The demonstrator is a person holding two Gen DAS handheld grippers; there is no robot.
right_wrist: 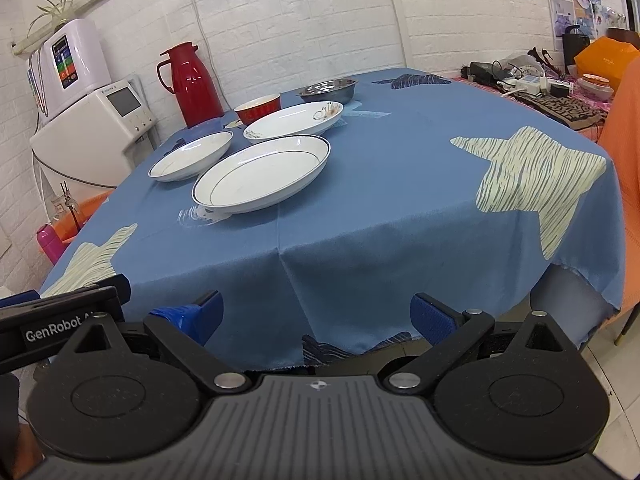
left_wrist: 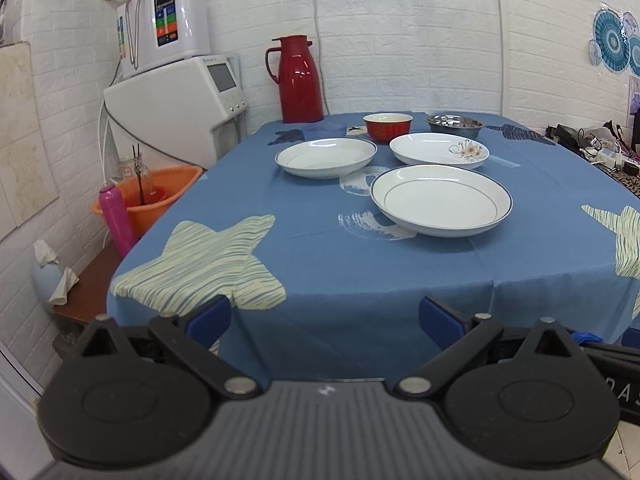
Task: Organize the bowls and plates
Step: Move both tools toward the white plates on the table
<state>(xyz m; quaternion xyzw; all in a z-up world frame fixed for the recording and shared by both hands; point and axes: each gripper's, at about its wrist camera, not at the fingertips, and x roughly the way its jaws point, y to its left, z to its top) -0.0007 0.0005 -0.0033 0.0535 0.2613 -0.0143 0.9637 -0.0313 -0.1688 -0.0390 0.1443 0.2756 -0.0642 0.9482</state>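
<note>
Your left gripper (left_wrist: 325,322) and right gripper (right_wrist: 316,316) hang spread wide and empty off the tablecloth's (left_wrist: 360,280) near edge. From the left: a red thermos (left_wrist: 299,80) at the far edge, rimmed plate (left_wrist: 326,157), red bowl (left_wrist: 387,126), nearest plate (left_wrist: 441,200), flowered plate (left_wrist: 439,150), steel bowl (left_wrist: 455,125). Nothing blocks your approach.

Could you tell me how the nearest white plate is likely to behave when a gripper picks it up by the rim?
The nearest white plate looks glazed and glossy, so its rim may slip between the fingers. It appears ceramic, so probably rigid, fairly heavy and breakable if dropped. Gripped at one edge, its wide shallow shape would likely tilt.
</note>
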